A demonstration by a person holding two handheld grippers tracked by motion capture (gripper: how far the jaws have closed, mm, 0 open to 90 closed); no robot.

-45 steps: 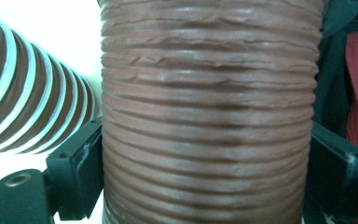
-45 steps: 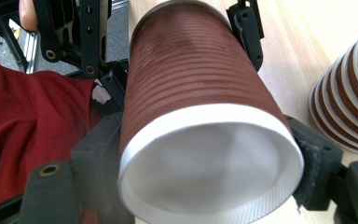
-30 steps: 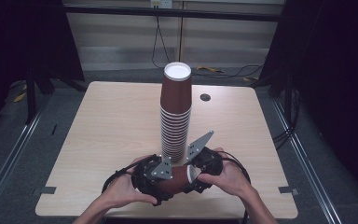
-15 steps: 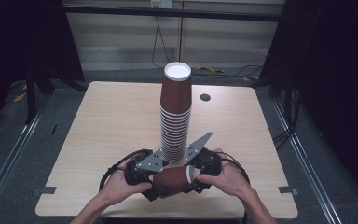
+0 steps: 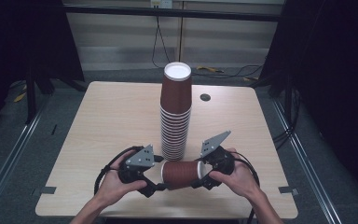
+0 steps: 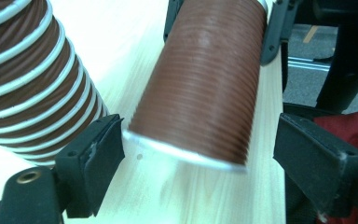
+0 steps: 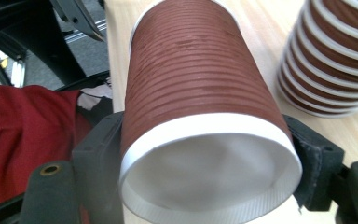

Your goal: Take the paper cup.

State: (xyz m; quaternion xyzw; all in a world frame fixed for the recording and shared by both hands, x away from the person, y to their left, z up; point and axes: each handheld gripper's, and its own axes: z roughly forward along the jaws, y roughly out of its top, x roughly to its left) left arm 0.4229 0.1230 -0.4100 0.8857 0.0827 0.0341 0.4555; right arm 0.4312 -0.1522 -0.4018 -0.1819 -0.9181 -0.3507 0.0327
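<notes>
Lying sideways just in front of the cup stack, the brown paper cup is clamped by the right gripper; the left gripper, jaws having just narrowed, stands released around its other end

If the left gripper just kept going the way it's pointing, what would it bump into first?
Most likely the brown ribbed paper cup lying on its side, held by the right gripper. Its white rim sits right ahead of the left gripper, between the open jaws, though the exact gap is hard to judge.

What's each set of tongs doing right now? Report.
Left tongs: open, jaws clear of the loose cup.
Right tongs: shut on the loose cup's base end.
</notes>
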